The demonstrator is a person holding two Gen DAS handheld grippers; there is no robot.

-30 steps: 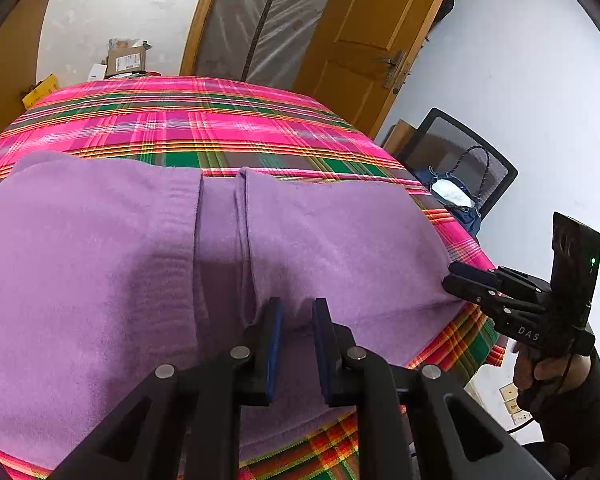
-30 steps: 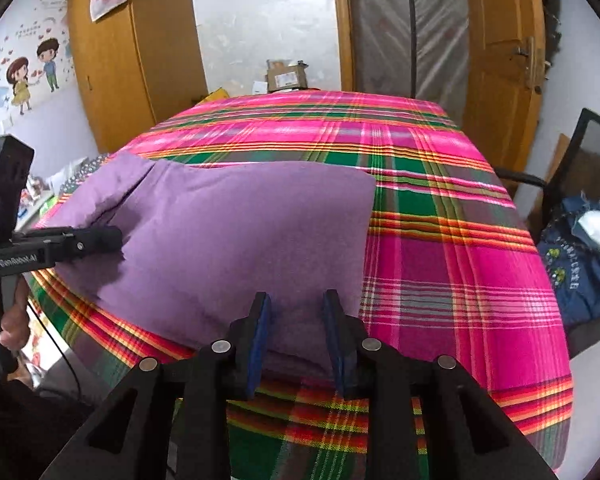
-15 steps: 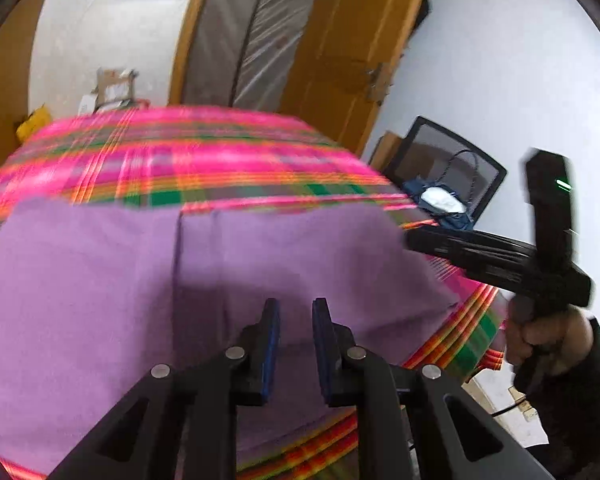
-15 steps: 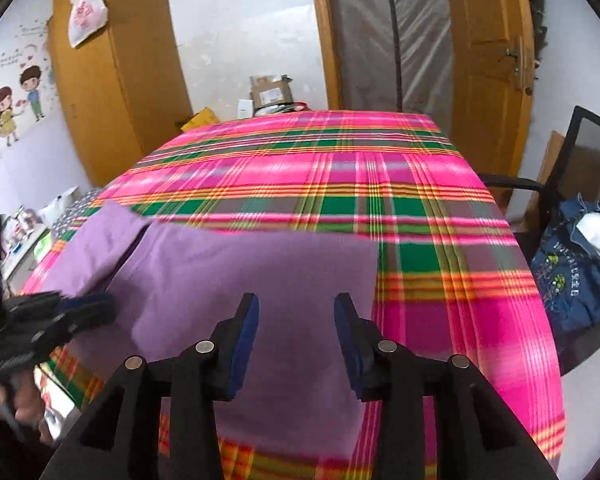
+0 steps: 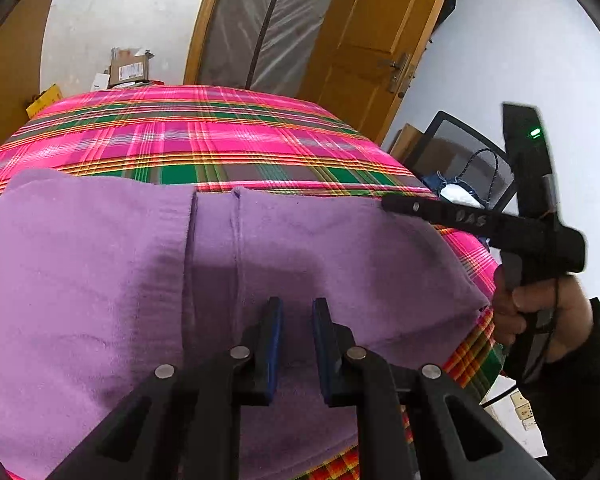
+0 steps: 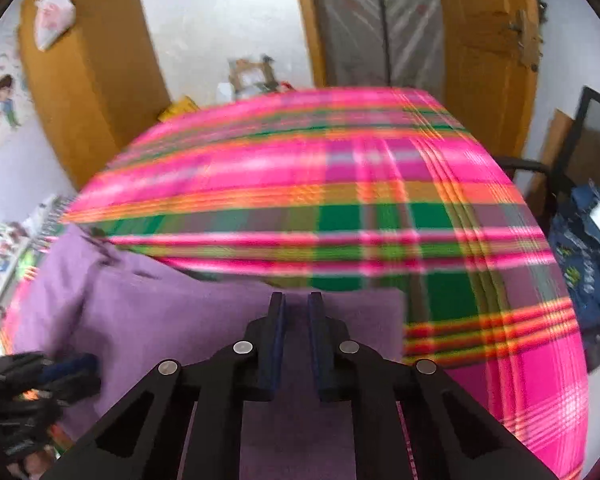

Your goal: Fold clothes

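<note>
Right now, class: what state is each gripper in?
Left gripper: open, over the purple garment, holding nothing.
Right gripper: jaws just been closing, narrow gap at the garment's edge; grip cannot be told.

Garment (image 5: 100, 280) on table (image 5: 220, 136), near edge

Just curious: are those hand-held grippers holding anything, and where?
Seemingly nothing. The left hand-held gripper hangs open above the purple garment; the right hand-held gripper has just been closing by its far edge, no cloth visibly between its jaws.

The right gripper (image 6: 297, 312) has moved across the purple garment (image 6: 172, 320), its fingers just closing, nothing between them.
</note>
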